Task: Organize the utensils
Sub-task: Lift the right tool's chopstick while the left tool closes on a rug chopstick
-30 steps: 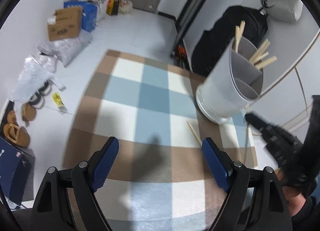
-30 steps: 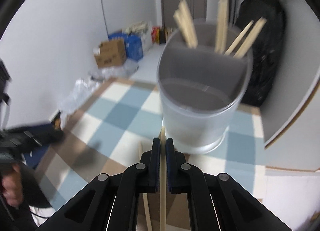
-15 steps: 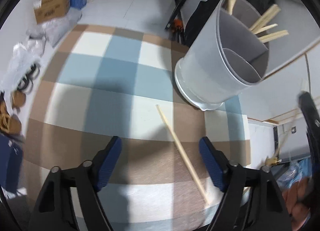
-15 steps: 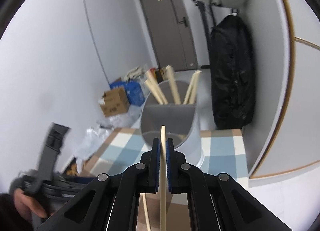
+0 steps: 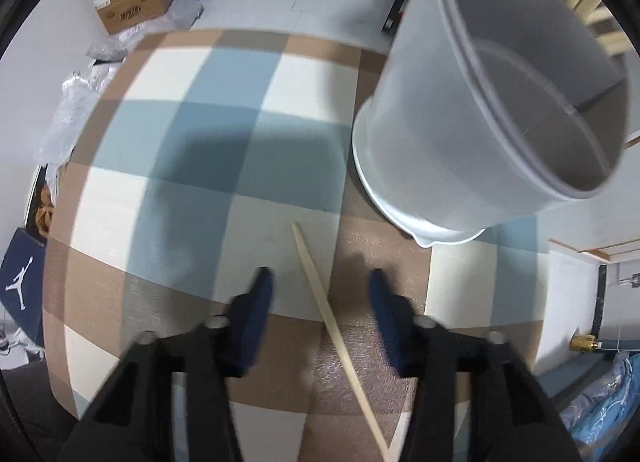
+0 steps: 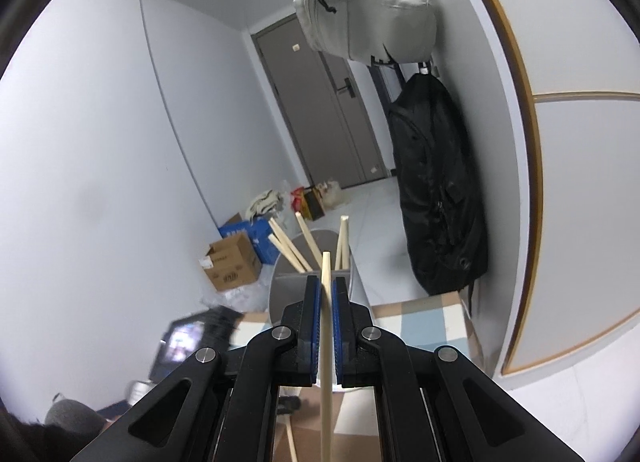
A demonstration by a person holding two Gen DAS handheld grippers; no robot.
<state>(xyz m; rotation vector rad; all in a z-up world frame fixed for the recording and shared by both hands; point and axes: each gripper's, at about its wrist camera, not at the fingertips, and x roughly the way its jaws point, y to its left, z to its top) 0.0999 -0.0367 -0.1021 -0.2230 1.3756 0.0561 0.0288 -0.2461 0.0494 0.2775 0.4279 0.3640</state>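
The checked tablecloth in blue, brown and white (image 5: 192, 190) is your working surface, and its weave gives a loose stick some friction, so a stick should not skate away when you close on it.

On it stands the tall, pale grey plastic utensil holder with inner dividers (image 5: 492, 110), rim towards the left camera. It looks light and thin-walled and probably tips easily, so steer clear of its side and come in over the rim. In the right wrist view it sits ahead of and below the gripper, several wooden sticks (image 6: 289, 247) already leaning in its far compartment.

Your right gripper (image 6: 327, 302) is clamped tight on a pale, slender wooden chopstick (image 6: 326, 326), which runs straight up between the blue pads with a short tip showing above them. It is stiff and nearly weightless, so the grip need not be hard. The risk, I judge, is that it pivots in the pads when the lower end meets a divider.

Your left gripper (image 5: 320, 294) points steeply down at the cloth. Its jaws have just been closing and now stand partly open, straddling the last loose pale wooden chopstick (image 5: 316, 286), which lies flat and diagonal between them. The blue pads (image 5: 262, 298) are not yet touching it. It is thin, smooth and lies low, so get the pad edges right down to the cloth and take it near its middle rather than at the narrow tip, so it does not swing when raised.
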